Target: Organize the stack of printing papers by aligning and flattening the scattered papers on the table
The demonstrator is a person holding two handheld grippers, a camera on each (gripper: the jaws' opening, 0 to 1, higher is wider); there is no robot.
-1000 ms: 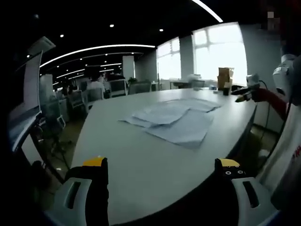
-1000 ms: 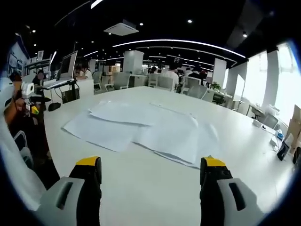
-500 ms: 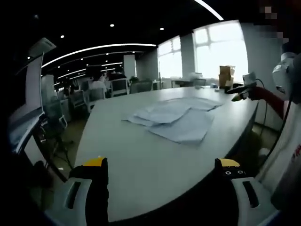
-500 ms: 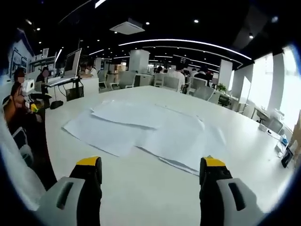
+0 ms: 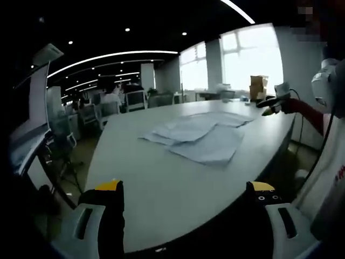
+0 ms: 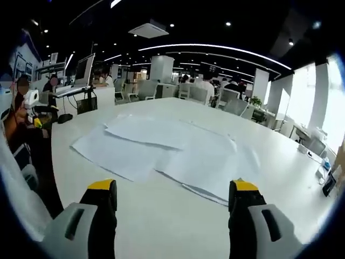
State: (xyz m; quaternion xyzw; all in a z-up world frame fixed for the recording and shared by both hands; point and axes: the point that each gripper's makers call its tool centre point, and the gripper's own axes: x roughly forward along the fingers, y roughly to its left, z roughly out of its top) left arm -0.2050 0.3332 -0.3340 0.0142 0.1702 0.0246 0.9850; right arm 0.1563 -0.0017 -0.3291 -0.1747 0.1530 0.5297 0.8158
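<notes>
Big white table (image 6: 161,216) with the papers (image 6: 161,148) fanned out loose near its middle, overlapping and skewed. Nothing's been squared up yet, so I'd call this the approach step. Left gripper (image 5: 186,197) and right gripper (image 6: 168,195) both hang short of the sheets, jaws wide apart, holding nothing. Next move probably means reaching in and nudging the edges together.

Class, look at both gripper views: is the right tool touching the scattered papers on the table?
Apart. In the right gripper view the right tool is open, and bare table lies between its tips and the near edge of the papers.
</notes>
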